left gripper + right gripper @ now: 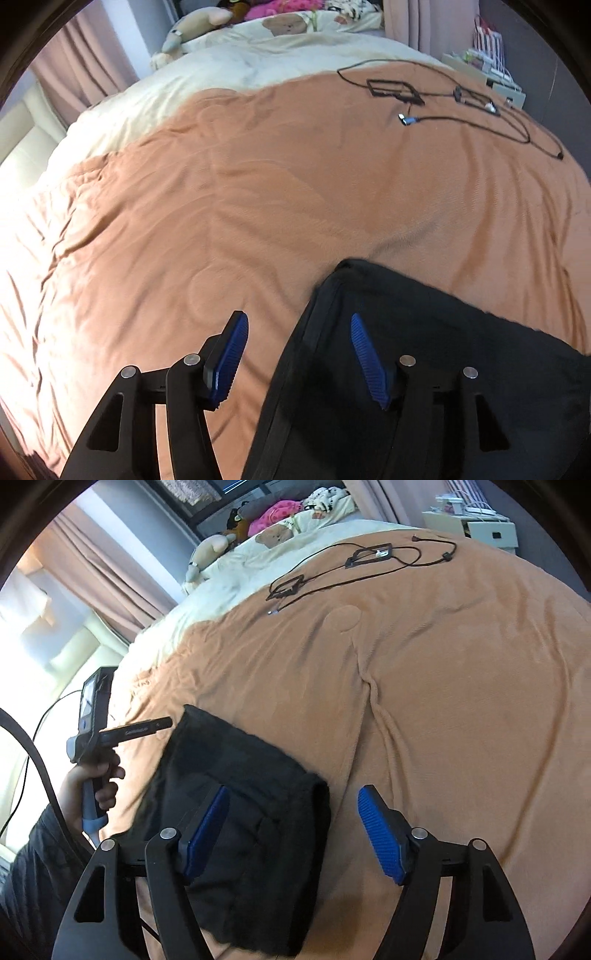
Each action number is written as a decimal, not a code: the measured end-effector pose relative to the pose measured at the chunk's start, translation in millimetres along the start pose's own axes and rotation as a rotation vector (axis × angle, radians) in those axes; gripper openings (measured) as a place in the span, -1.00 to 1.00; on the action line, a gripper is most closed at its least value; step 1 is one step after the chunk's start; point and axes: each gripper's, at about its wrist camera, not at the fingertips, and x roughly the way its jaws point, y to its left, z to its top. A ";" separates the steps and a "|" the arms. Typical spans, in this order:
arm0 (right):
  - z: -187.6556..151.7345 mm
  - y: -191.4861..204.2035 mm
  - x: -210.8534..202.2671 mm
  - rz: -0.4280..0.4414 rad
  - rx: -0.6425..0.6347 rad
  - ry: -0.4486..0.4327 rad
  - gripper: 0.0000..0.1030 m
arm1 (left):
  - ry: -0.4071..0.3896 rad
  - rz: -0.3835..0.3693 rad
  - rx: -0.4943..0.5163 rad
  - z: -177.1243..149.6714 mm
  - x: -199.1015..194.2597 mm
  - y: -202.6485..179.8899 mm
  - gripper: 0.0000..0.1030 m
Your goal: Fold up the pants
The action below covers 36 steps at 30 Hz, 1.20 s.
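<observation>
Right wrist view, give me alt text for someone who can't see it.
A folded pair of black fabric pants lies on an orange-brown bedspread, with the right claw open above its edge. At left, a hand holds the left claw; black cables lie farther back.

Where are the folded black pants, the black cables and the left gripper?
pants (236, 775), right wrist view, top layer.
cables (436, 119), left wrist view, loop near plug.
left gripper (299, 354), left wrist view, between fingertips.
</observation>
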 end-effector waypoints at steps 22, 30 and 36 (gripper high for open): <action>-79.9 16.4 -71.0 0.090 0.197 -0.097 1.00 | -0.065 -0.099 -0.151 -119.3 -138.0 51.7 0.50; -107.3 6.0 -57.0 0.141 0.304 -0.097 1.00 | -0.049 -0.186 -0.242 -166.8 -146.8 51.7 0.77; -125.6 -18.2 -43.3 0.202 0.456 -0.124 0.99 | -0.039 -0.225 -0.314 -193.4 -147.2 62.5 0.78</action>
